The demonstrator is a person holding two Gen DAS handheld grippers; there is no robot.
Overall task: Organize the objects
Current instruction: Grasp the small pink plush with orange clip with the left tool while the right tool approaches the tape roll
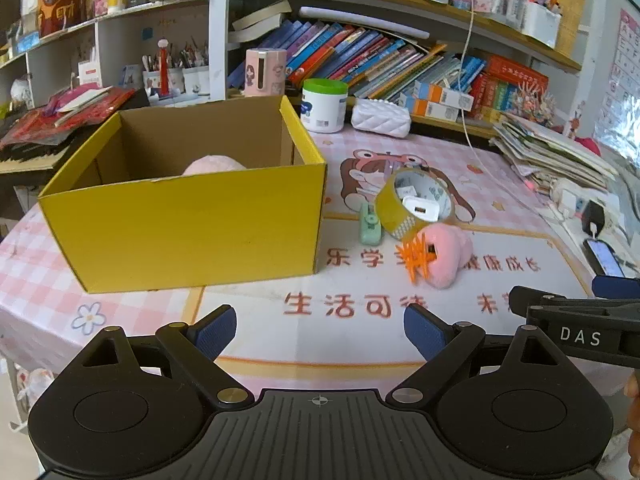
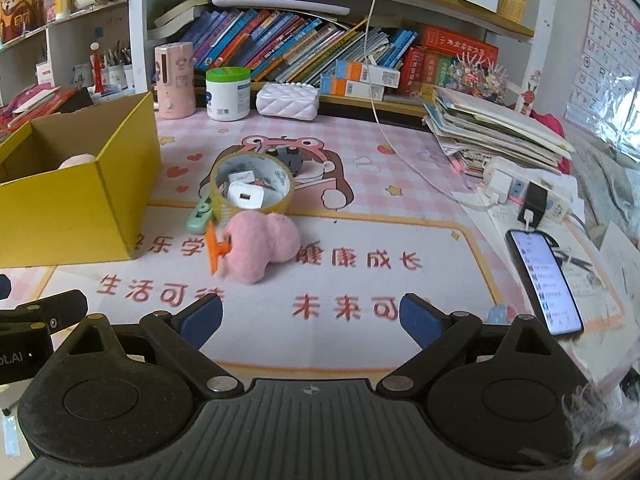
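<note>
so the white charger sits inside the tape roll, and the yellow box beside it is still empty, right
Not quite. The white charger does sit inside the tape roll, but the yellow box is not empty: the left wrist view shows a pink plush thing already inside it.

Box wall (image 1: 180,224) hides most of pink plush (image 1: 214,165).

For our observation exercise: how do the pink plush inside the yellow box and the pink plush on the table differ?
The plush in the box is mostly hidden behind the box wall; the plush on the table lies in full view. The boxed one sits alone; the table one touches an orange clip. Both are soft pink.
</note>
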